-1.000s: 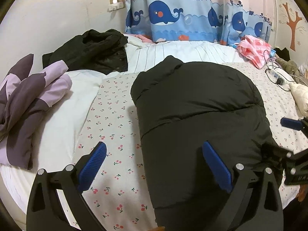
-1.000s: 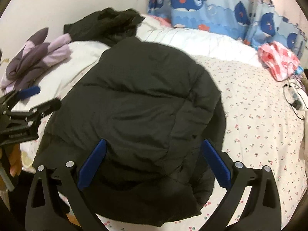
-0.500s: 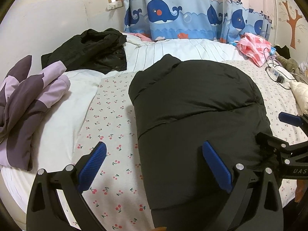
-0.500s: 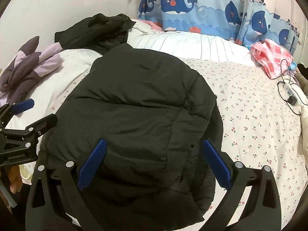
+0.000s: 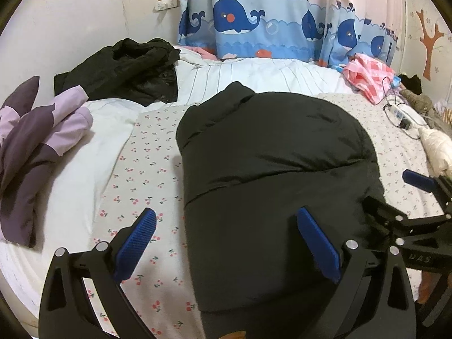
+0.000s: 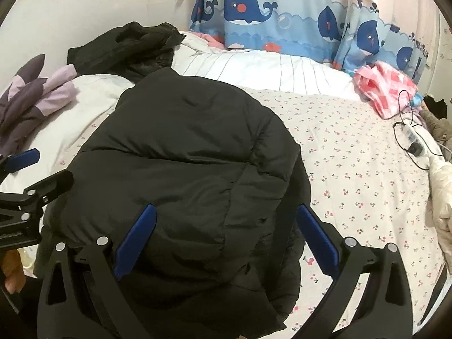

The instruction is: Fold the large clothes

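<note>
A black puffer jacket (image 5: pixel 271 169) (image 6: pixel 180 169) lies folded lengthwise on the cherry-print bed sheet (image 5: pixel 147 152), collar end pointing toward the curtain. My left gripper (image 5: pixel 226 243) hovers open over the jacket's near left edge, one blue pad above the sheet, the other above the jacket. My right gripper (image 6: pixel 223 240) hangs open over the jacket's near right part, nothing between its pads. Each gripper shows at the side of the other's view: the right gripper (image 5: pixel 409 197) and the left gripper (image 6: pixel 25 175).
A crumpled black garment (image 5: pixel 127 67) lies at the back left, a purple and lilac jacket (image 5: pixel 36 141) at the left edge. A pink checked cloth (image 5: pixel 370 76), a power strip with cable (image 5: pixel 401 115) and a cream garment (image 5: pixel 438 147) sit on the right. A whale curtain (image 5: pixel 268 22) hangs behind.
Both grippers have drawn back and risen slightly from the jacket; the jacket itself has not moved, and both grippers stay open.
</note>
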`<act>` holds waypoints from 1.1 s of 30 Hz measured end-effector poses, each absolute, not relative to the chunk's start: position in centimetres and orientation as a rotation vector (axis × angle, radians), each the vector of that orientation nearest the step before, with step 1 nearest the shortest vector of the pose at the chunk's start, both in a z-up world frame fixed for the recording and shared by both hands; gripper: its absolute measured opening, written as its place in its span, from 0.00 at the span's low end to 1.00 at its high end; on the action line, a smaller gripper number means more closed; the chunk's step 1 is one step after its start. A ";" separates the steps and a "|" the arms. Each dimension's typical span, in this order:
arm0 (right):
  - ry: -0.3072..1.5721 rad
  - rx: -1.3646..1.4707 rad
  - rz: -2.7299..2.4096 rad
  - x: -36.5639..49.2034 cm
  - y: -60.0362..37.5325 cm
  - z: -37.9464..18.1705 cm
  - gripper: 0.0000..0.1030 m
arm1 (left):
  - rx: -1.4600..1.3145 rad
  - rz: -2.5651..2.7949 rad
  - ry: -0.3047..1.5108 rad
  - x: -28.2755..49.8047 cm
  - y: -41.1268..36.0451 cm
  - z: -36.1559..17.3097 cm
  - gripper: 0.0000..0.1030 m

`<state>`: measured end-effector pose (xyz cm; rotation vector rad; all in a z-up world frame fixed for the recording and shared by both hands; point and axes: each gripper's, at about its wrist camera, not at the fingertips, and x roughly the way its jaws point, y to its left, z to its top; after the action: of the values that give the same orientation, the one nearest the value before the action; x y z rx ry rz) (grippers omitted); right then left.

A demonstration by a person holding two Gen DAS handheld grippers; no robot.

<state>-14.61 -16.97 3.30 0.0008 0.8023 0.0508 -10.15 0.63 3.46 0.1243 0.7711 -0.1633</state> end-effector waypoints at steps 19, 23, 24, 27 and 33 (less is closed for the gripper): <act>0.721 -0.033 0.013 -15.2 -16.8 4.9 0.93 | 0.165 -0.087 0.782 -9.7 0.6 3.5 0.93; 0.731 -0.014 0.024 -15.0 -17.1 4.8 0.93 | 0.173 -0.083 0.777 -9.8 0.4 3.5 0.93; 0.730 -0.015 0.028 -15.1 -17.1 4.8 0.93 | 0.173 -0.083 0.778 -9.8 0.4 3.5 0.93; 0.729 -0.020 0.034 -15.1 -16.9 4.9 0.93 | 0.173 -0.083 0.780 -9.9 0.3 3.6 0.93; 0.732 -0.020 0.046 -15.1 -16.9 4.8 0.93 | 0.176 -0.084 0.780 -9.9 0.1 3.5 0.93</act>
<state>-15.12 -16.86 4.78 -0.0198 0.7318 0.0455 -9.85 0.10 3.54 0.1762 0.7798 -0.0839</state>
